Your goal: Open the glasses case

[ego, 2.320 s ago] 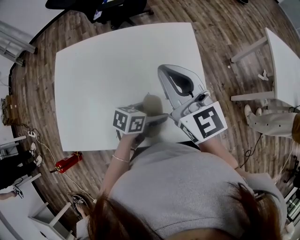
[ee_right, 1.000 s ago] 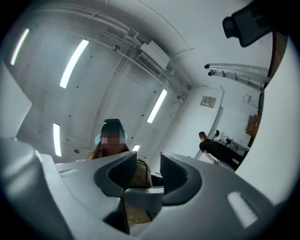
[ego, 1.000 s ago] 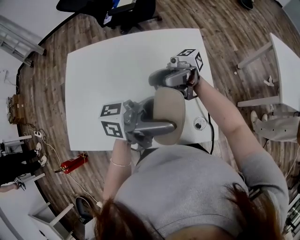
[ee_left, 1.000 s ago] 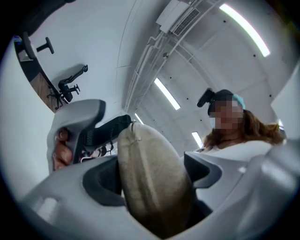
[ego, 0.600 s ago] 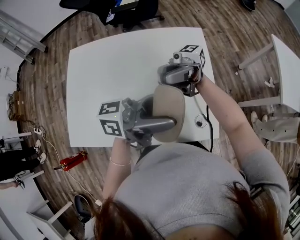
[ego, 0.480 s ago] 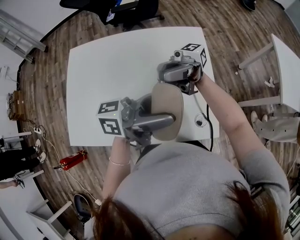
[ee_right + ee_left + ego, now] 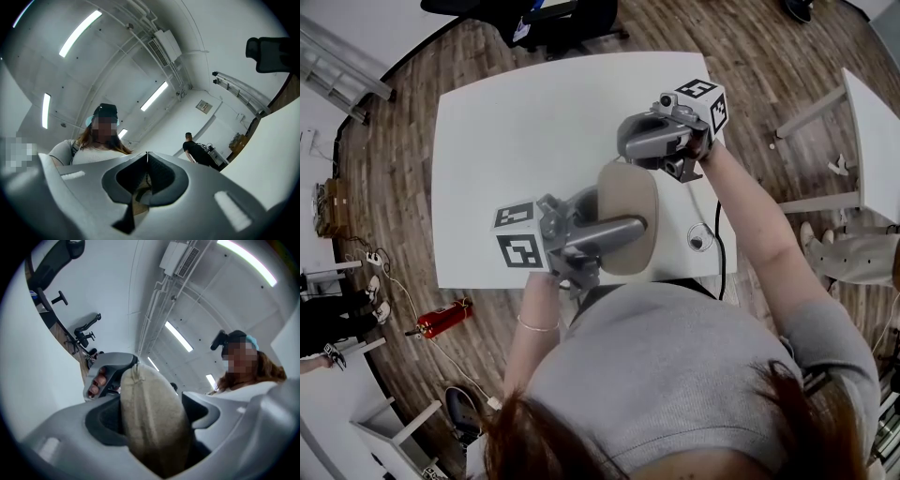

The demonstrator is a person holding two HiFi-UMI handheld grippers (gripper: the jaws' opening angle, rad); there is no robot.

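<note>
The beige fabric glasses case (image 7: 628, 211) is held up above the white table (image 7: 516, 141), on edge. My left gripper (image 7: 623, 230) is shut on its middle, one finger on each flat side; its jaws have just been closing slightly on the case (image 7: 152, 423). My right gripper (image 7: 634, 161) comes in from the far side and is shut on the case's far end, where a small tab (image 7: 136, 369) sticks up. In the right gripper view its jaw tips (image 7: 147, 157) meet, with a strip of beige fabric (image 7: 140, 192) pinched behind them.
A cable and a small round part (image 7: 701, 241) lie near the table's right front corner. A second white table (image 7: 872, 131) stands to the right, an office chair (image 7: 553, 19) beyond the far edge, a red fire extinguisher (image 7: 441, 323) on the floor at left. A person (image 7: 197, 150) stands far off.
The right gripper has closed on the case's far end, rolled and shifted slightly up and right. The case has tilted a little in the left gripper.
</note>
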